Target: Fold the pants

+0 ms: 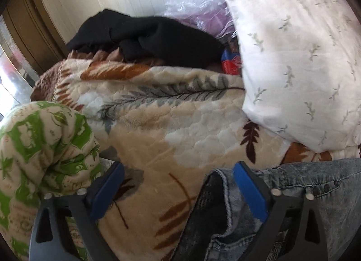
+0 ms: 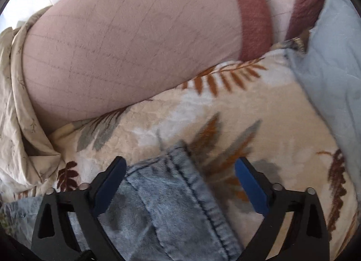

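The left gripper (image 1: 178,179) is spread wide above the leaf-print blanket (image 1: 158,121), with the jeans (image 1: 293,193) lying under its right finger, their waistband edge between the jaws. The right gripper (image 2: 180,175) is likewise spread, a hem of the jeans (image 2: 167,197) lying between its fingers, below a pink pillow (image 2: 126,44)

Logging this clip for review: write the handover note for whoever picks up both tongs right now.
Left tongs: open, holding nothing; the jeans lie beneath the right-hand finger.
Right tongs: open, with a denim edge of the jeans lying between the fingers, not pinched.
Jeans lie rumpled on the leaf-print blanket, beside the white pillow.
Done: no fold visible.
Left: grip the denim, spread it flat, then fold.
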